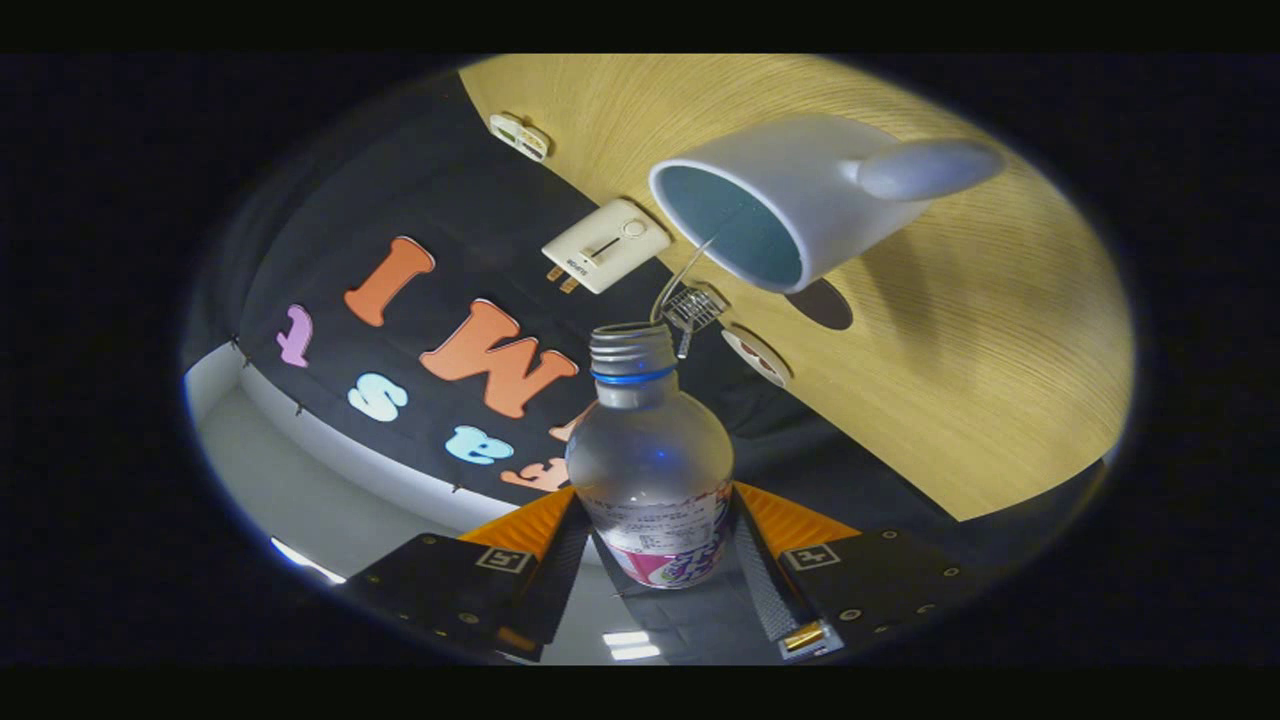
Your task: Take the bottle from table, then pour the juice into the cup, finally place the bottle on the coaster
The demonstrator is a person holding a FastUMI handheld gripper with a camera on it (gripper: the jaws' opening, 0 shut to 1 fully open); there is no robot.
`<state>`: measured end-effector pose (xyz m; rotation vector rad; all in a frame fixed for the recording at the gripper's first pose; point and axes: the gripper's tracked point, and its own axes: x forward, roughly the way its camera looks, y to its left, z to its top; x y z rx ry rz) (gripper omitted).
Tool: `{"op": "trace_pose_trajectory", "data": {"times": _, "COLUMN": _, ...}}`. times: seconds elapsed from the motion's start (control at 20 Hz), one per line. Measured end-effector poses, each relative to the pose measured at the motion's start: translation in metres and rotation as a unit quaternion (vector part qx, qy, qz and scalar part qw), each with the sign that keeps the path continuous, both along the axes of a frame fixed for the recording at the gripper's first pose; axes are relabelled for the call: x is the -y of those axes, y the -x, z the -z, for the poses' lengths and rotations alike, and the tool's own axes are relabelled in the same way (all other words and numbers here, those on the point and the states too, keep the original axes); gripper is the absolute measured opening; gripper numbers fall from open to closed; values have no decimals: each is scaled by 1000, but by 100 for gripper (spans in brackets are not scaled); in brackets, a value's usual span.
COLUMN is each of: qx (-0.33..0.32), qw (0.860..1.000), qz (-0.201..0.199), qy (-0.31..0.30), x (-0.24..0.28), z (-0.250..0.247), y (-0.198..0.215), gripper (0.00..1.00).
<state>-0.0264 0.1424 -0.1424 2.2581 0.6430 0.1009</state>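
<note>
Gripper clamped on the bottle, both fingers pressing its sides. I'm tipped over, a thin stream arcing from the mouth into the cup on the table. I'd hold this angle steady, mouth aimed inside the rim.

Heavy fisheye warp, wooden table edge bows. Light is even and fairly bright; white cup throws a soft shadow across the wood. Faint glints on clear bottle, sharp focus there between the closed-in gripper fingers. Rim darkens, slightly soft.
</note>
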Motion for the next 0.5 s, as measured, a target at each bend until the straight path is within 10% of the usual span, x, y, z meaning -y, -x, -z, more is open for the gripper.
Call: {"op": "trace_pose_trajectory", "data": {"times": 0.5, "qx": -16, "qw": 997, "qz": -27, "qy": 69, "x": -8, "z": 23, "y": 4, "gripper": 76}}
